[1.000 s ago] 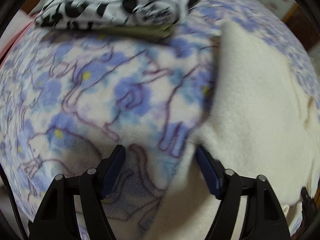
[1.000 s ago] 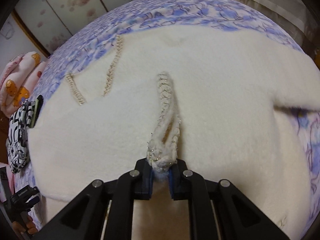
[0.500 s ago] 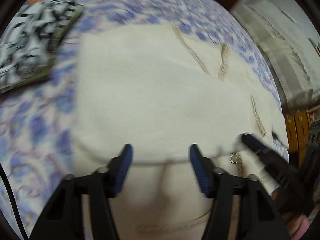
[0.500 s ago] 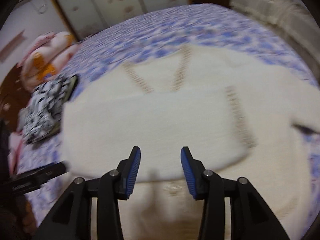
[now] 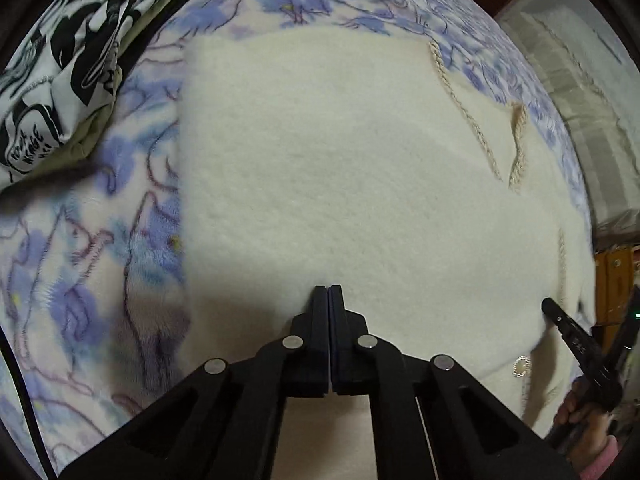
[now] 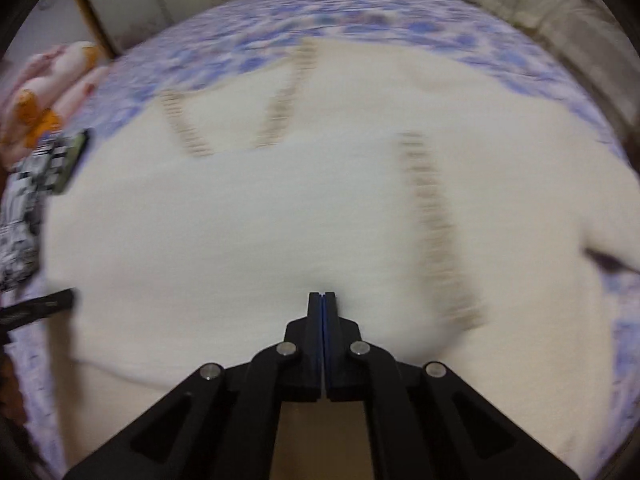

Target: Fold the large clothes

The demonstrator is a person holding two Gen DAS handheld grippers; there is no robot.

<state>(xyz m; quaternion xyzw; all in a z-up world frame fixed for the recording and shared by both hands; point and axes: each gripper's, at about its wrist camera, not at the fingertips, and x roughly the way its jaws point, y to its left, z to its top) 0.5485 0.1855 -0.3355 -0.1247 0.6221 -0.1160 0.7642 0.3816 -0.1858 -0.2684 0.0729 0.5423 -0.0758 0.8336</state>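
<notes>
A large cream fleece garment [image 5: 340, 152] with braided beige trim lies spread on a blue-flowered blanket [image 5: 100, 248]; it also fills the right wrist view [image 6: 248, 216], which is blurred. My left gripper [image 5: 329, 289] is shut, its tips at the garment's near folded edge; whether cloth is pinched is not visible. My right gripper [image 6: 321, 294] is shut at the same near edge, further right. The right gripper's tip also shows at the left wrist view's right side [image 5: 550, 306].
A folded black-and-white patterned cloth [image 5: 72, 52] lies on the blanket at the far left, also in the right wrist view [image 6: 36, 188]. A pink and orange bundle [image 6: 44, 92] lies beyond it. Wooden furniture [image 5: 612, 280] stands at the right.
Both grippers were open half a second ago over the near edge and are now shut there. One second ago the right gripper held the braided trim and the left was over the blanket.
</notes>
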